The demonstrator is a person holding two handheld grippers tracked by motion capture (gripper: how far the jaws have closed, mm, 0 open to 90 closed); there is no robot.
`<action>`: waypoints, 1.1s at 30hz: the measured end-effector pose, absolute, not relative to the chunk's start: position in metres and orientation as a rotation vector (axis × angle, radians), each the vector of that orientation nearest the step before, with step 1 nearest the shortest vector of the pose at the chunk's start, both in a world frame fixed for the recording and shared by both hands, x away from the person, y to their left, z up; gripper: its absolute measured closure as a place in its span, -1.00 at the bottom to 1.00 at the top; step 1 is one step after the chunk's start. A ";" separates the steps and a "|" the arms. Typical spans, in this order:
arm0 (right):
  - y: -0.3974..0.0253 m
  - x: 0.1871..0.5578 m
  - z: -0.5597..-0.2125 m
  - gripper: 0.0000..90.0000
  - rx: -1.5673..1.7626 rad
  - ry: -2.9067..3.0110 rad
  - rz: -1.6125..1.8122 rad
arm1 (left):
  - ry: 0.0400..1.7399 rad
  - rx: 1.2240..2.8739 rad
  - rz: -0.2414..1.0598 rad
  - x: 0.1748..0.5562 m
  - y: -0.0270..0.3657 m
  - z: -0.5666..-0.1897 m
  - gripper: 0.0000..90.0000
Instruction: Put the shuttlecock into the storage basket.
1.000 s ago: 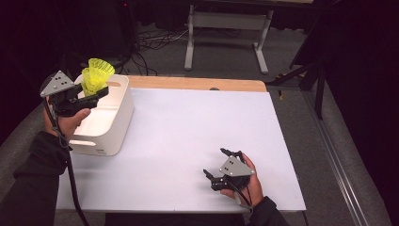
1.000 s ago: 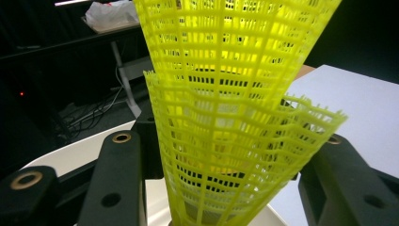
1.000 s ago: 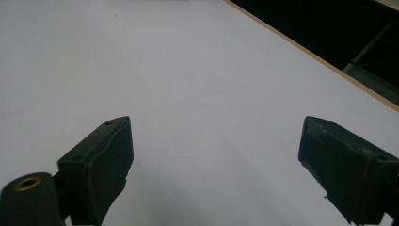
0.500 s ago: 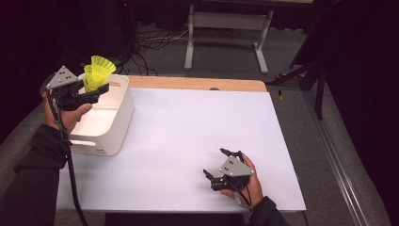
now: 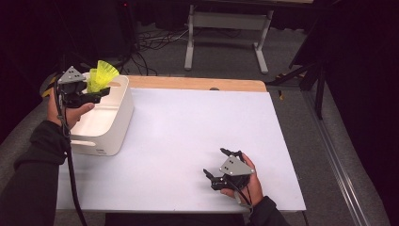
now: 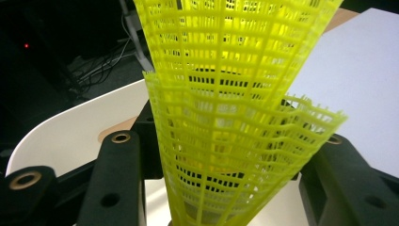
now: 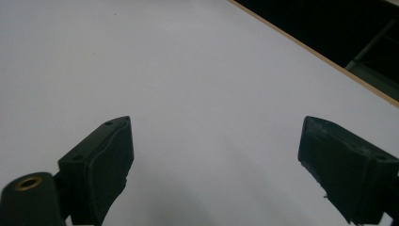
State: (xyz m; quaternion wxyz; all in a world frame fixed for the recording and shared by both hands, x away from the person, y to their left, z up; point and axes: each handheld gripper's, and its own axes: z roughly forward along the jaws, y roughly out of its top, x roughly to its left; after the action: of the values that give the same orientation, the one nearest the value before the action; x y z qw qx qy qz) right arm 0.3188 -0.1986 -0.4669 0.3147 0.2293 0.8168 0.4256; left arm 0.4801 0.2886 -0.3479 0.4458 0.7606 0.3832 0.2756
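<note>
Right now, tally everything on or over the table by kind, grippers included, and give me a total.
Yellow mesh shuttlecocks: 2, nested one in the other, held by the left gripper
White bin: 1
Grippers: 2, the left gripper over the bin, the right gripper open low above the table
Total: 5

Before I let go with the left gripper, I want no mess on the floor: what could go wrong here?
The two nested yellow shuttlecocks sit near the far rim of the white bin, so a release might tip them outside. The left gripper pinches only their thin mesh skirts, which may slip or separate.
</note>
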 end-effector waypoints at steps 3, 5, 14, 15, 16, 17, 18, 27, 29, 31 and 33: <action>-0.199 0.319 -0.466 -0.72 0.604 2.135 1.139 | 0.965 1.913 0.667 0.486 0.286 -0.349 0.13; -0.199 0.320 -0.466 -0.73 0.605 2.138 1.140 | 0.966 1.921 0.661 0.487 0.286 -0.350 0.13; -0.200 0.325 -0.468 -0.72 0.624 2.140 1.139 | 1.038 2.006 0.681 0.508 0.283 -0.359 0.14; -0.200 0.326 -0.468 -0.72 0.625 2.141 1.140 | 1.046 2.002 0.669 0.509 0.283 -0.360 0.15; -0.200 0.326 -0.469 -0.72 0.626 2.145 1.137 | 1.053 2.001 0.663 0.510 0.283 -0.360 0.15; -0.200 0.326 -0.469 -0.72 0.623 2.144 1.136 | 1.061 2.010 0.656 0.512 0.284 -0.360 0.15; -0.199 0.326 -0.469 -0.72 0.624 2.145 1.136 | 1.058 2.013 0.650 0.513 0.284 -0.361 0.15; -0.199 0.326 -0.469 -0.71 0.623 2.148 1.129 | 1.109 2.088 0.534 0.520 0.284 -0.371 0.13; -0.198 0.326 -0.470 -0.72 0.623 2.151 1.128 | 1.117 2.114 0.502 0.521 0.283 -0.373 0.12; -0.197 0.325 -0.469 -0.71 0.625 2.138 1.120 | 1.128 2.130 0.485 0.523 0.282 -0.375 0.13; -0.196 0.324 -0.469 -0.71 0.621 2.134 1.119 | 1.135 2.146 0.469 0.524 0.282 -0.376 0.13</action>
State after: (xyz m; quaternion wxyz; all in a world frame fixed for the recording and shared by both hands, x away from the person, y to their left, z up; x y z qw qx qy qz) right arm 0.3241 -0.1964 -0.4688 0.3209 0.2363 0.8122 0.4260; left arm 0.5241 0.2816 -0.3761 0.3284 0.8197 0.4337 0.1793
